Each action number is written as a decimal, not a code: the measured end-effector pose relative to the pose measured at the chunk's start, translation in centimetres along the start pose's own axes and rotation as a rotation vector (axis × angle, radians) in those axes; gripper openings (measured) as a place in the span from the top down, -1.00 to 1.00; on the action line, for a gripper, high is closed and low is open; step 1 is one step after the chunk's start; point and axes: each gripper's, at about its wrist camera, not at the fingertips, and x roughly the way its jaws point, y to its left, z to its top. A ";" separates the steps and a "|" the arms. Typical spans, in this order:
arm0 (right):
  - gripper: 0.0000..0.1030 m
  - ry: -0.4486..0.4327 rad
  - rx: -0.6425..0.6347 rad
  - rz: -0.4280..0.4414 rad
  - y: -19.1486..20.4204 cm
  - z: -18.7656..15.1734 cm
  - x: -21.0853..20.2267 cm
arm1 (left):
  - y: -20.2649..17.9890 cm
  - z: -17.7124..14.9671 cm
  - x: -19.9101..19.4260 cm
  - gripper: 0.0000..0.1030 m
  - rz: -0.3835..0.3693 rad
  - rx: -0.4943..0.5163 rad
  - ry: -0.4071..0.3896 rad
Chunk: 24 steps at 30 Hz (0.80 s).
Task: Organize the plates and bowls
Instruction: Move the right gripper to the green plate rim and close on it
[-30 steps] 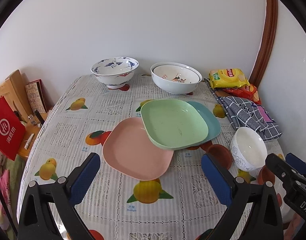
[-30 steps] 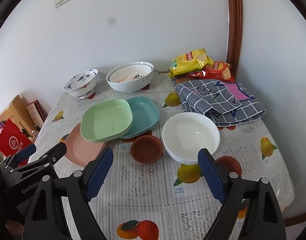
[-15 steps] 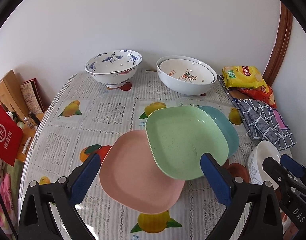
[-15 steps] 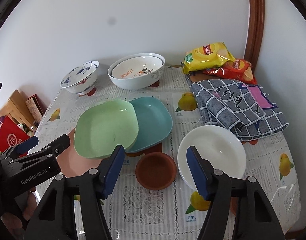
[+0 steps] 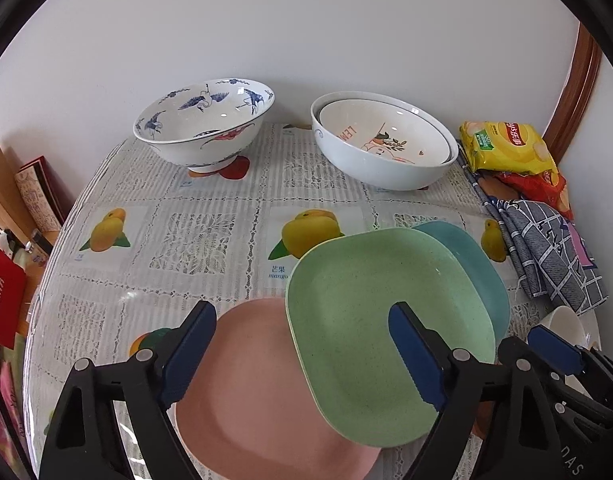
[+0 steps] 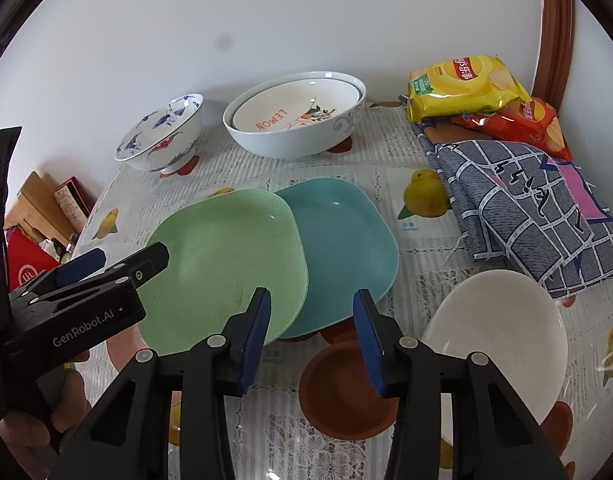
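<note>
As both grippers advance, the left gripper (image 5: 302, 350), wide, now straddles the green plate's (image 5: 370, 320) near edge; the right gripper (image 6: 312, 338) has narrowed ahead of the teal plate (image 6: 342, 240): pickup imminent.

A home dining corner: a table (image 5: 210, 240) under a fruit-printed plastic cloth stands against a plain white wall. On the table sit crockery bowls (image 5: 380, 144), snack bags (image 6: 464, 88) and a folded checked cloth (image 6: 522, 208). Beside the table's left edge stand wooden boards (image 5: 2, 188) and a red bag (image 5: 2, 296).
</note>
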 end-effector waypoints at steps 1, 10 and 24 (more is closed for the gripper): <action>0.15 0.003 0.003 0.003 -0.1 0.1 0.3 | 0.0 0.2 0.4 -0.70 0.003 0.003 0.004; 0.26 0.037 0.013 0.006 -0.1 0.6 2.8 | -0.4 1.3 3.1 -0.55 -0.004 0.021 0.022; 0.80 0.083 0.005 0.022 0.4 0.4 5.1 | -0.4 1.0 4.9 0.38 -0.041 0.029 0.054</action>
